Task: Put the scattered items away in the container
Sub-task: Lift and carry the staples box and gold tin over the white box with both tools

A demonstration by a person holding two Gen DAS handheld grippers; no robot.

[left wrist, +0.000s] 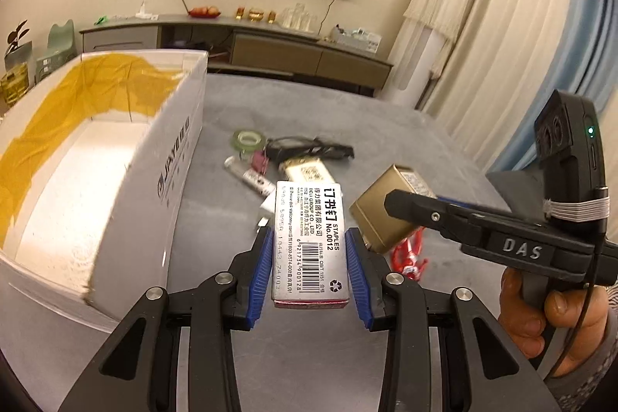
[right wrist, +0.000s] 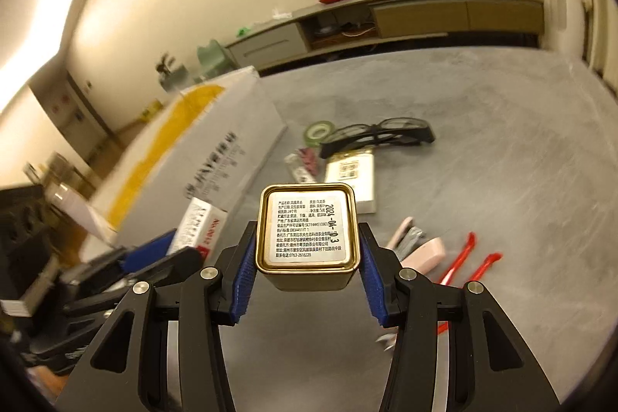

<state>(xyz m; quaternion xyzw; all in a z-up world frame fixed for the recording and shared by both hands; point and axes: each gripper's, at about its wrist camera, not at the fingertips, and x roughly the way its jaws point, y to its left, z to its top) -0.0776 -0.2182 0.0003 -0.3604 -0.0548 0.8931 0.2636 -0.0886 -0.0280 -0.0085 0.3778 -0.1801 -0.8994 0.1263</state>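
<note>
both grippers held cargo above a grey table (right wrist: 483,149).
left gripper (left wrist: 309,257) clamped a staple box (left wrist: 309,238), white box (left wrist: 116,180) at 10 o'clock; right gripper (right wrist: 309,277) clamped a gold tin (right wrist: 309,230). glasses (right wrist: 378,136), tape (right wrist: 318,132) lay at 12; sideboard (right wrist: 425,14), curtains (left wrist: 521,45) stood behind.

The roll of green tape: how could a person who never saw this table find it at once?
Start at the big white box on the grey table. Past its corner lie black glasses, and the green tape roll sits beside their left end. It is the only round, ring-shaped thing in the pile.
</note>
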